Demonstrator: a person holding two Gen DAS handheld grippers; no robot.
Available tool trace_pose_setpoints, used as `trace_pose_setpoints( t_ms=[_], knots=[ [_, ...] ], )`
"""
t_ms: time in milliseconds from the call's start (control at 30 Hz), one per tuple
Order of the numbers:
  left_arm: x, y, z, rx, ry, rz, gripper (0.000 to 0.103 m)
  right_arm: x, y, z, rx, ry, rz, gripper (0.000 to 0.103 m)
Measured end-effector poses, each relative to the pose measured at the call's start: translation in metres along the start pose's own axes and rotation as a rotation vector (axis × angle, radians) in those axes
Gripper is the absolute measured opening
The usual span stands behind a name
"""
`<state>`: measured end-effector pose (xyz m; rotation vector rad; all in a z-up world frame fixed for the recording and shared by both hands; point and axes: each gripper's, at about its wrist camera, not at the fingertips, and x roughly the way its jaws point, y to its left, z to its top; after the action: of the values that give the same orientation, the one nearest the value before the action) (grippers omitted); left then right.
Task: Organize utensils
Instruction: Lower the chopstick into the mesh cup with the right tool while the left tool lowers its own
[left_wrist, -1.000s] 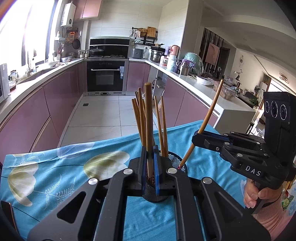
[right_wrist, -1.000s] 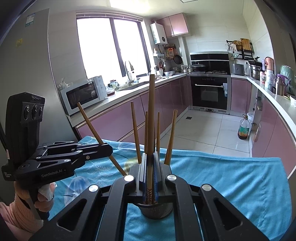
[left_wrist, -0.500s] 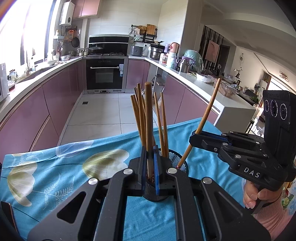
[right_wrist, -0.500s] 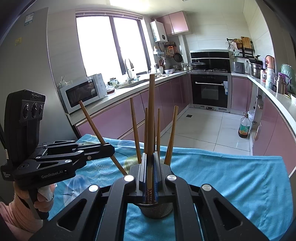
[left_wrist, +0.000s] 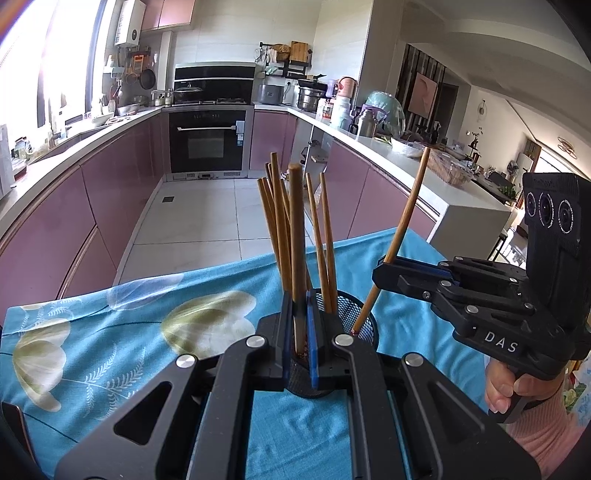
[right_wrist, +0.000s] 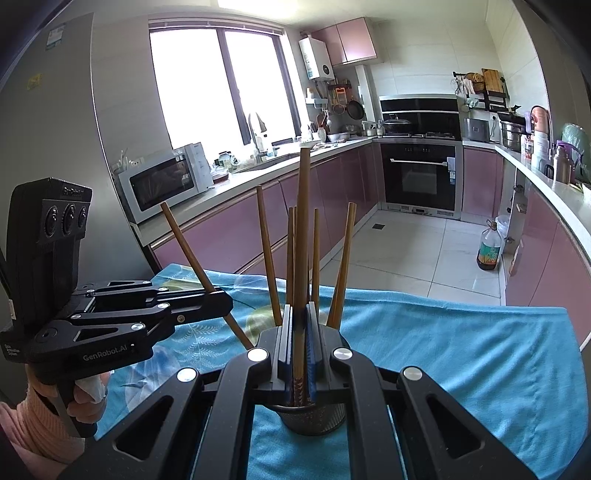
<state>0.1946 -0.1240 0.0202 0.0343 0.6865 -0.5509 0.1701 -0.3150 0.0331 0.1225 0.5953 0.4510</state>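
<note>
Chopsticks (left_wrist: 325, 240) stand in the mesh cup (left_wrist: 364, 325); almost nothing has changed; each gripper, left (left_wrist: 300, 332) and right (right_wrist: 299, 347), still pinches one chopstick, neither released yet.

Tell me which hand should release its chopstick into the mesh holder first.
Right, probably. The right gripper pinches a slanted chopstick whose tip already sits inside the mesh holder rim. The left gripper holds an upright chopstick whose lower end is hidden between its fingers.
</note>
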Motion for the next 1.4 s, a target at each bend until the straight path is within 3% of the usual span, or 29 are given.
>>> trace_pose_setpoints(
  t_ms=[1400],
  knots=[
    [0.021,0.006,0.006,-0.005,0.042,-0.007,0.008,0.015,-0.003,-0.002,0.003,0.043,-0.003,0.006]
  ],
)
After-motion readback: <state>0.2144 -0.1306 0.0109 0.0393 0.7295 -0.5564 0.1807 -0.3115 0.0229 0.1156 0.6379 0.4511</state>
